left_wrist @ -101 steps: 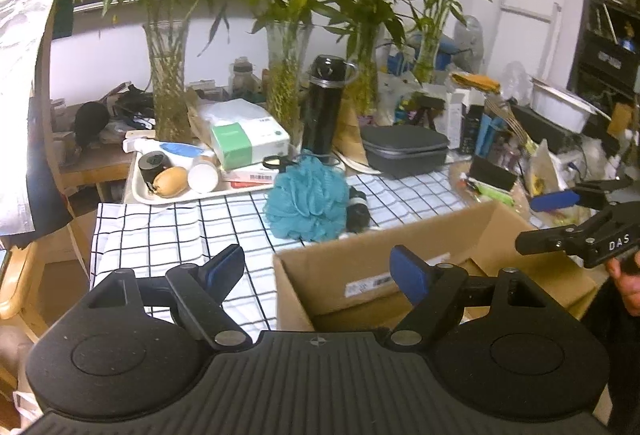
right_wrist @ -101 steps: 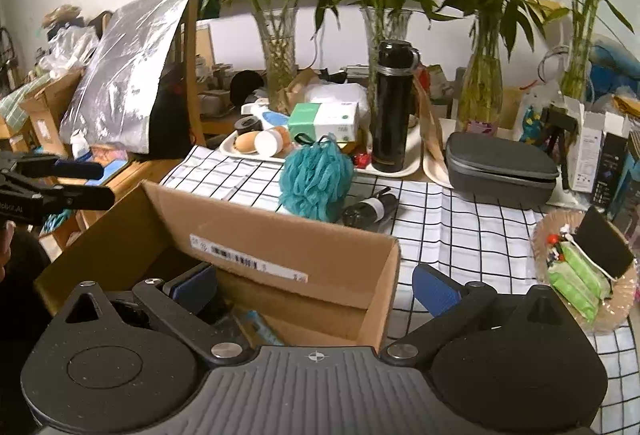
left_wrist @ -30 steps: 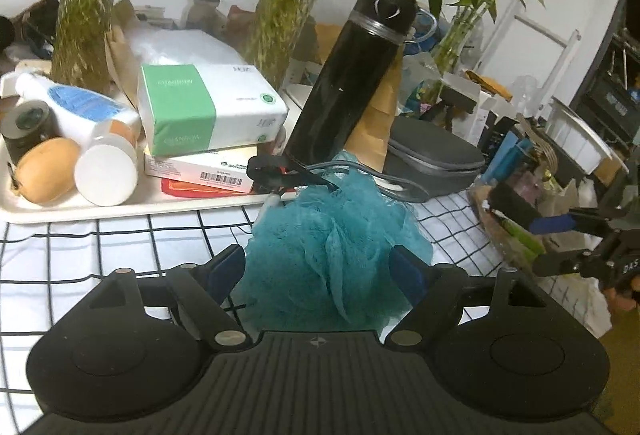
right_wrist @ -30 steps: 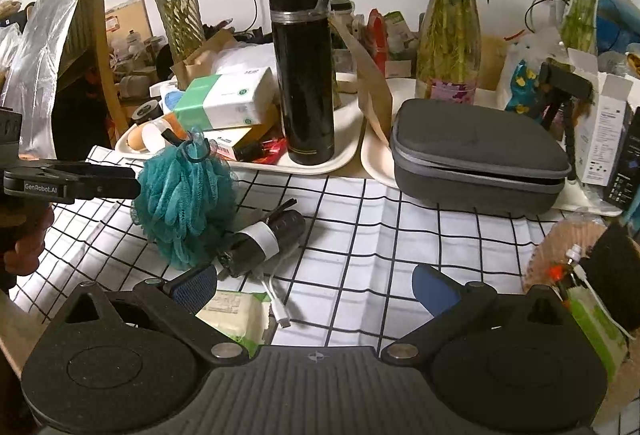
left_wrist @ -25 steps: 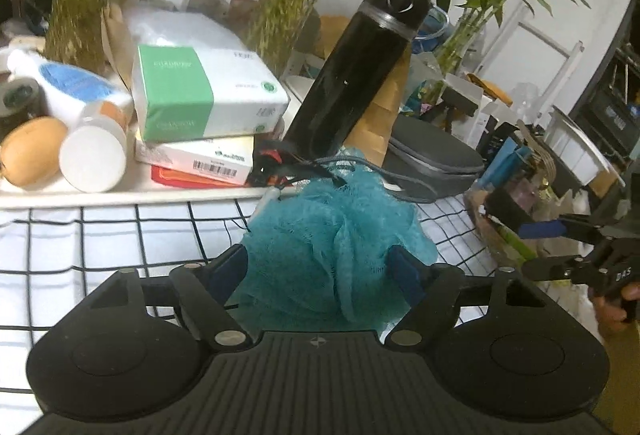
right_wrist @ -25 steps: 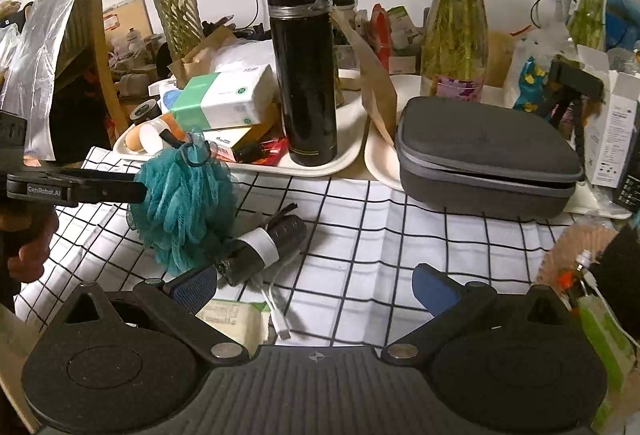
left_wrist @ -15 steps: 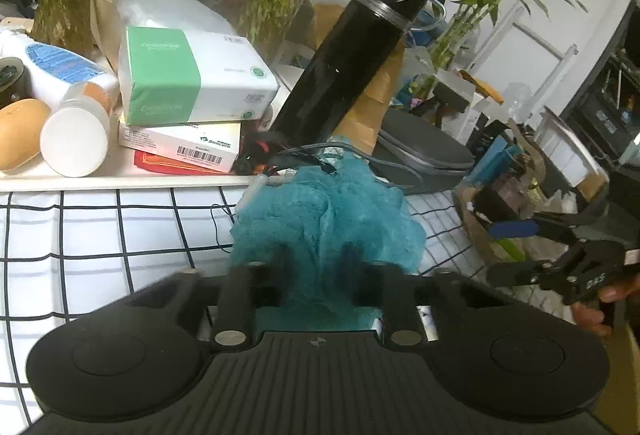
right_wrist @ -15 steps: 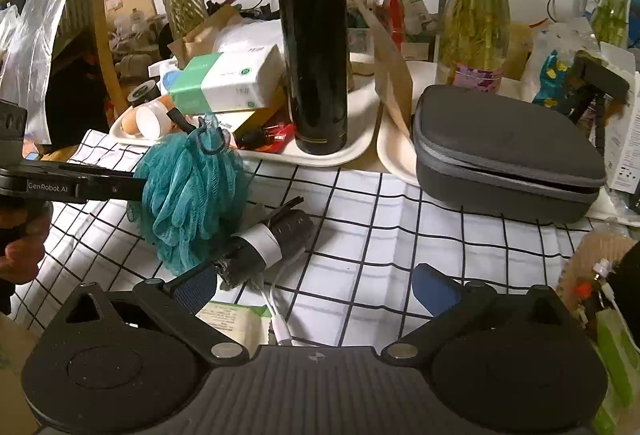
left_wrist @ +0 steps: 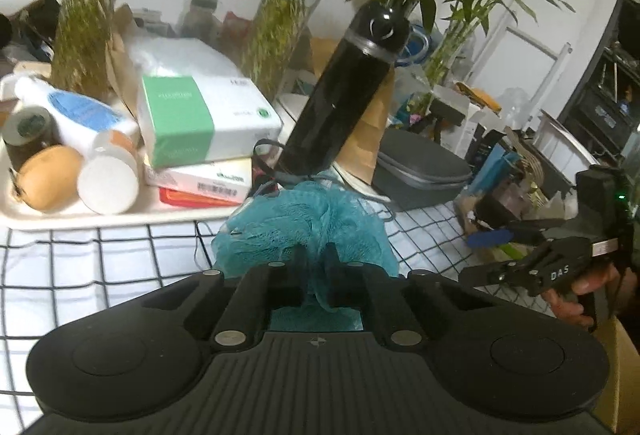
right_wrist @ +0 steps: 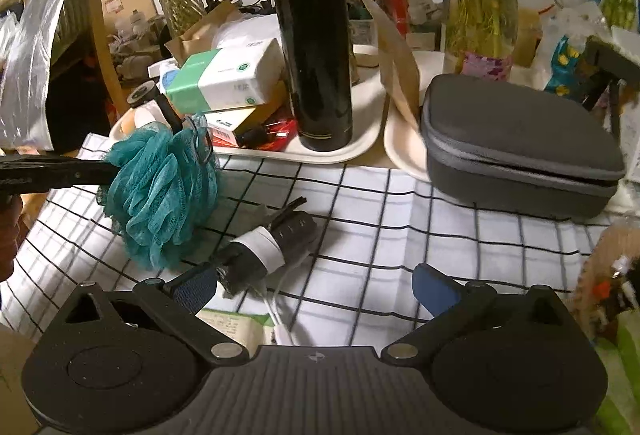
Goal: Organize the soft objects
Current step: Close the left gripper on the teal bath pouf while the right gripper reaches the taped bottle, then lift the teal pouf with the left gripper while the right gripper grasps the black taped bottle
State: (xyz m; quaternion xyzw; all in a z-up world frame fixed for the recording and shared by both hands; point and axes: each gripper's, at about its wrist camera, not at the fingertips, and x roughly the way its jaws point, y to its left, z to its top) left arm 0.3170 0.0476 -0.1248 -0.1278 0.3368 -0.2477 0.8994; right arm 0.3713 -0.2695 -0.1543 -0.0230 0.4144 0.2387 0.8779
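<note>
The left claw (left_wrist: 316, 263) is squeezing the teal bath pouf (left_wrist: 308, 223) between its nearly closed fingers, the mesh bulging out ahead of and around the tips, above the checked cloth on the desk (right_wrist: 400, 219). The right claw (right_wrist: 314, 285) is hanging wide open and empty over that cloth, the pouf lying off to its left beside a black rolled umbrella (right_wrist: 272, 243).

- This looks like a room in a home, very full of stuff.
- A table wears a white checked cloth (right_wrist: 360, 219).
- Tall glass vases (right_wrist: 486, 7) with green plants stand at the far side.
- A tissue box (left_wrist: 204, 121) sits on a tray (right_wrist: 340, 151), near a black bottle (right_wrist: 312, 35).
</note>
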